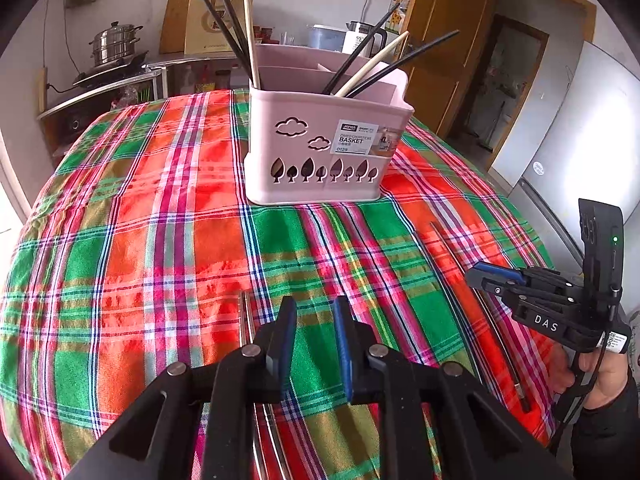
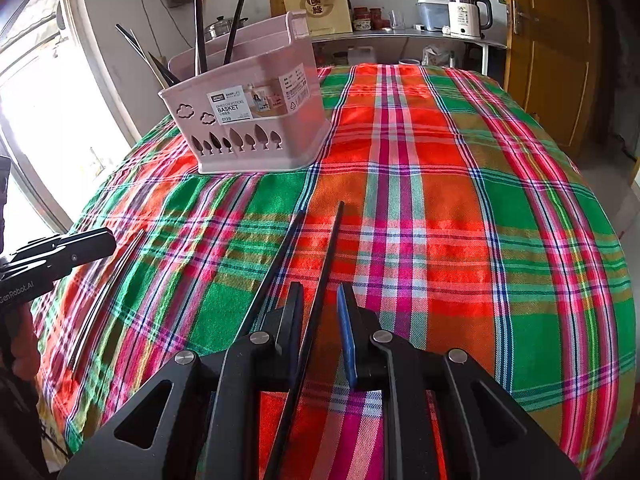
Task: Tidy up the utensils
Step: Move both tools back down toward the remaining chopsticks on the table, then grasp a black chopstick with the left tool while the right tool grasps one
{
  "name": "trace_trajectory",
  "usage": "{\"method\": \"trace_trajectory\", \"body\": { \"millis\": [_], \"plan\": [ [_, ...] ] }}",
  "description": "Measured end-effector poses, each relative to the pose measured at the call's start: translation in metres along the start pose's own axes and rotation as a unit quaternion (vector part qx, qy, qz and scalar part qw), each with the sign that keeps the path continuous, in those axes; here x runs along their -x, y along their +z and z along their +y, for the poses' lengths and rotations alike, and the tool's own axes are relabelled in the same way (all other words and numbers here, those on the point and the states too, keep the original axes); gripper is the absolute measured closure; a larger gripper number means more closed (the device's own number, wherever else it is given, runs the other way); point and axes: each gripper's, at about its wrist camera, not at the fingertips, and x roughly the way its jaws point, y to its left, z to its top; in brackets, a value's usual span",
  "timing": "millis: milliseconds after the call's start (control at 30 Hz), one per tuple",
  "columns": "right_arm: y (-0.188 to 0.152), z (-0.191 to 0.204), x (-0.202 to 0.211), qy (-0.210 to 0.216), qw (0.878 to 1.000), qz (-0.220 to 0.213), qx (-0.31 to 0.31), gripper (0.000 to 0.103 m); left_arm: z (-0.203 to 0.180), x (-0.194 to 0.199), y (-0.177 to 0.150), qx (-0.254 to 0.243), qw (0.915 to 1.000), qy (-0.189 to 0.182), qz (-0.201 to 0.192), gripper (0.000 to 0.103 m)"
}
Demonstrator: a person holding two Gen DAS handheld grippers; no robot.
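Note:
A pink chopstick basket [image 1: 320, 148] stands on the plaid tablecloth [image 1: 140, 220] and holds several black and pale wooden chopsticks [image 1: 368, 64]. It also shows in the right wrist view [image 2: 252, 120]. My left gripper [image 1: 314, 336] is open and empty just above a pair of metal chopsticks [image 1: 248, 320] that lies under its left finger. My right gripper [image 2: 320, 320] is open, its jaws standing around one of two black chopsticks [image 2: 328, 256] lying on the cloth. In the left wrist view the right gripper [image 1: 492, 280] hovers over those black chopsticks [image 1: 480, 300].
A counter behind the table carries a steamer pot [image 1: 116, 42], a kettle [image 2: 466, 14] and a paper bag [image 2: 324, 6]. A wooden door [image 2: 552, 52] is at the right. The metal chopsticks [image 2: 104, 292] lie at the left by the left gripper [image 2: 80, 246].

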Motion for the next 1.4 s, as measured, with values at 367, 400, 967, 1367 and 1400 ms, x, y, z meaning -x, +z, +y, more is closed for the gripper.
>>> {"method": "trace_trajectory", "body": {
  "millis": [367,400,967,1367,1400],
  "plan": [
    [0.004,0.001,-0.008,-0.02,0.999,0.018,0.02,0.091,-0.033,-0.022,0.01,-0.022,0.9987,-0.042,0.02,0.081],
    [0.005,0.0,-0.008,-0.022,0.999,0.02,0.021,0.091,-0.036,-0.025,0.012,-0.024,0.9984,-0.046,0.023,0.081],
    [0.0,-0.032,0.006,-0.037,0.999,0.029,0.018,0.092,-0.093,-0.086,0.022,-0.028,0.9916,-0.086,0.093,0.079],
    [0.001,-0.037,0.006,-0.038,0.999,0.034,0.014,0.092,-0.118,-0.091,0.016,-0.113,0.9915,-0.016,0.063,0.091],
    [0.002,-0.037,0.006,-0.04,0.998,0.035,0.015,0.092,-0.115,-0.091,0.017,-0.109,0.9916,-0.022,0.066,0.092]
  ]
}}
